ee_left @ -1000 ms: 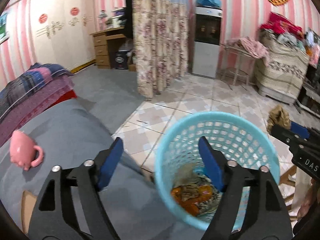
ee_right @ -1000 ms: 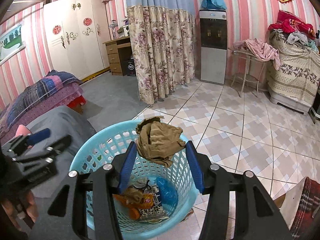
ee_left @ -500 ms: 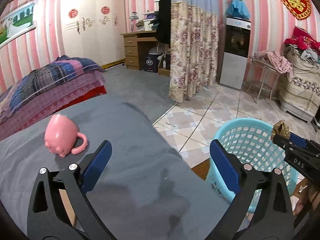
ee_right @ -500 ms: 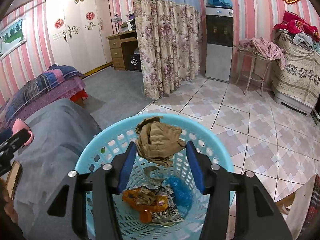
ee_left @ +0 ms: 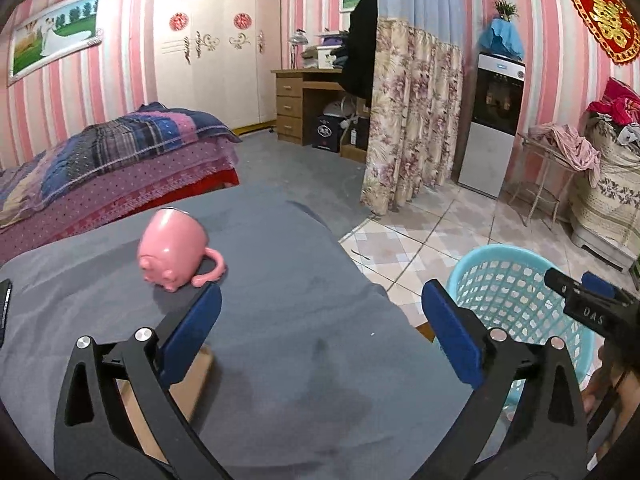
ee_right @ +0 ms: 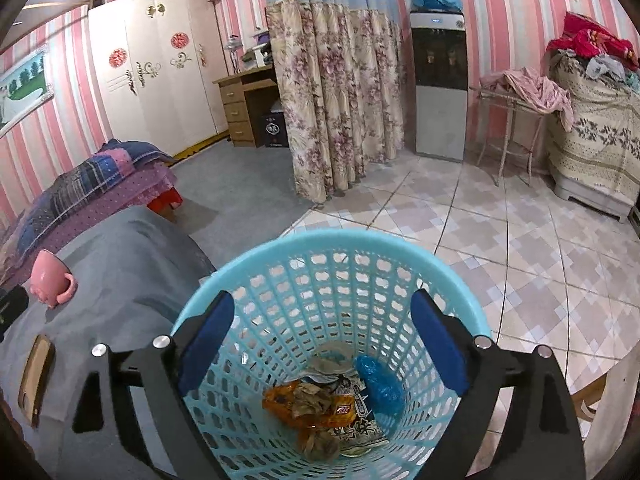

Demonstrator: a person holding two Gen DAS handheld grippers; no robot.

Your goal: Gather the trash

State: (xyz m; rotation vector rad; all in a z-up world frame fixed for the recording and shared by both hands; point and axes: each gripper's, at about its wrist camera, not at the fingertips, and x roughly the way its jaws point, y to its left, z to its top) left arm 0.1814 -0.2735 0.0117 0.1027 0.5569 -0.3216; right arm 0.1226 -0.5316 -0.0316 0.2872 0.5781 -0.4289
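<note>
A light-blue plastic basket stands on the tiled floor beside a table under grey cloth. At its bottom lie an orange wrapper, a blue crumpled piece and a brown crumpled wad. My right gripper hangs over the basket's mouth; its jaws are opening and nothing is between them. My left gripper is open and empty above the grey cloth, left of the basket. The right gripper's fingers show at the right edge of the left wrist view.
A pink mug lies on its side on the grey cloth, just beyond my left gripper's left finger. A flat brown case lies near the table's front. A bed with a plaid blanket, a floral curtain and a water dispenser stand farther back.
The brown wad held in my right gripper has dropped into the basket as the jaws spread. My left gripper has swung left, from over the basket to over the grey cloth near the mug.
</note>
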